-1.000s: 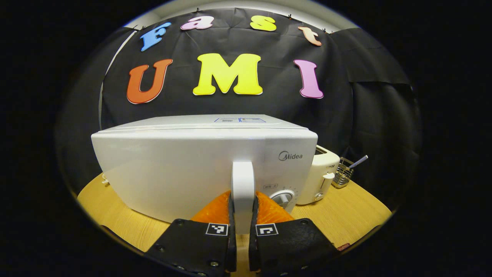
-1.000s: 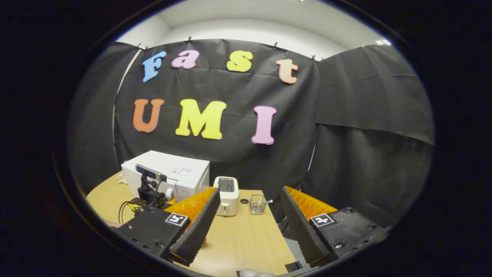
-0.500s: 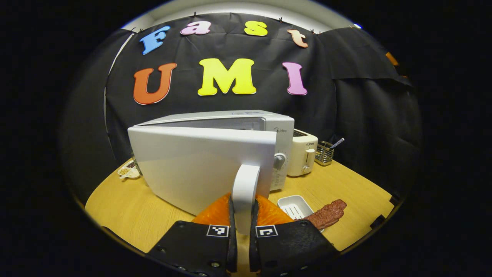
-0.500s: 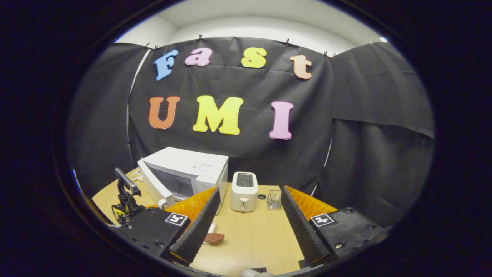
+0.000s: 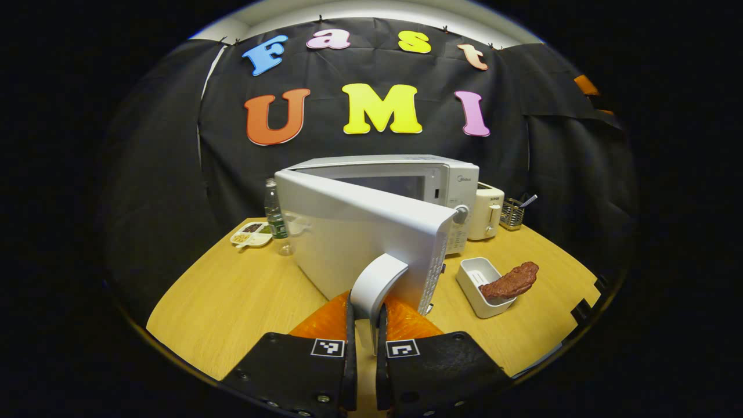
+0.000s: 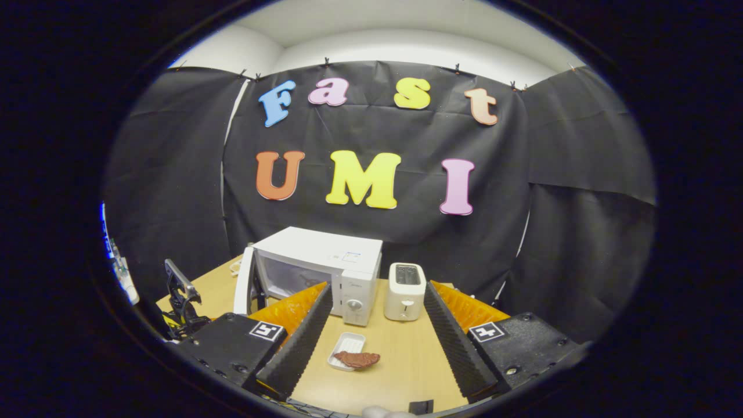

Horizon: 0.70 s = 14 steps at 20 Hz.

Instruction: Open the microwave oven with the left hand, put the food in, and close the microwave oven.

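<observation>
L gripper [image 5: 364, 342]: fingers clamped on door handle [image 5: 374, 281] of microwave [image 5: 400, 180]; door [image 5: 354, 232] swung partly open ahead. R gripper [image 6: 374, 337]: fingers wide apart, nothing held. Food [image 6: 357, 359] lies across white tray [image 6: 343, 353] on table [image 6: 400, 366], between R fingers, ahead.

Cloth-walled booth; microwave [image 6: 316, 264], toaster [image 6: 405, 283]

Microwave cavity [image 5: 389, 184] behind door [image 5: 354, 244].
</observation>
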{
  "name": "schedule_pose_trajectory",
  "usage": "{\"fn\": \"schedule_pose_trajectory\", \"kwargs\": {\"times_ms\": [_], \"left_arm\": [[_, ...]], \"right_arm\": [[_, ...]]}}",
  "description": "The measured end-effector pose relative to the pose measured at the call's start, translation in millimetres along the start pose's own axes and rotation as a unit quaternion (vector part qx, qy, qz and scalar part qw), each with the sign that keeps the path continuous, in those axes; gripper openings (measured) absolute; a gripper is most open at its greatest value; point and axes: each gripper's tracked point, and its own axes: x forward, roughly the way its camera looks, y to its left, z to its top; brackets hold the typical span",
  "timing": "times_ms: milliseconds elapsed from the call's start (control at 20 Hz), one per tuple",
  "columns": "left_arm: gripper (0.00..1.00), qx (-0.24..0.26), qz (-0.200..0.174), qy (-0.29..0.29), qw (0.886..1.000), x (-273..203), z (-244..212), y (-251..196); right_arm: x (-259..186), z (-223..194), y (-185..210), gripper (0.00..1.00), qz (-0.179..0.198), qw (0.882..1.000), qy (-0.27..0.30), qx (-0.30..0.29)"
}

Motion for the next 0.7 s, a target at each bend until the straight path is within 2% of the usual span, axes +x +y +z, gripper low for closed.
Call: {"fn": "schedule_pose_trajectory", "kwargs": {"times_ms": [150, 250, 400, 450, 500, 550, 600, 650, 700], "left_arm": [[0.12, 0.007, 0.035, -0.002, 0.999, -15.2, -7.8, 38.1], [0.15, -0.004, 0.042, 0.002, 0.999, -20.6, -12.7, 57.3], [0.16, -0.021, 0.037, 0.009, 0.999, -26.0, -14.8, 72.3], [0.16, -0.024, 0.034, 0.012, 0.999, -27.2, -16.8, 75.9], [0.17, -0.031, 0.034, 0.013, 0.999, -28.9, -16.4, 82.2], [0.2, -0.038, 0.03, 0.015, 0.999, -29.7, -17.8, 84.8], [0.2, -0.043, 0.026, 0.018, 0.999, -32.1, -17.7, 89.1], [0.2, -0.048, 0.026, 0.015, 0.998, -33.9, -18.3, 95.2], [0.23, -0.055, 0.023, 0.019, 0.998, -34.9, -20.5, 101.0]], "right_arm": [[-2.0, -4.4, 22.4, 1.0, 0.015, 1.0, 0.002, -0.004], [-2.5, -2.7, 34.6, 1.0, 0.022, 1.0, 0.0, -0.007], [-3.3, -0.6, 47.9, 1.0, 0.028, 1.0, -0.002, -0.012], [-3.5, -2.2, 50.9, 0.96, 0.029, 0.999, -0.002, -0.015], [-4.1, -3.5, 53.3, 1.0, 0.029, 0.999, -0.001, -0.017], [-4.7, -5.7, 55.5, 1.0, 0.03, 0.999, 0.001, -0.018], [-5.8, -7.8, 57.9, 0.96, 0.031, 0.999, 0.005, -0.019], [-6.2, -10.5, 60.5, 0.96, 0.032, 0.999, 0.007, -0.019], [-6.3, -12.9, 62.5, 1.0, 0.033, 0.999, 0.009, -0.02]]}}
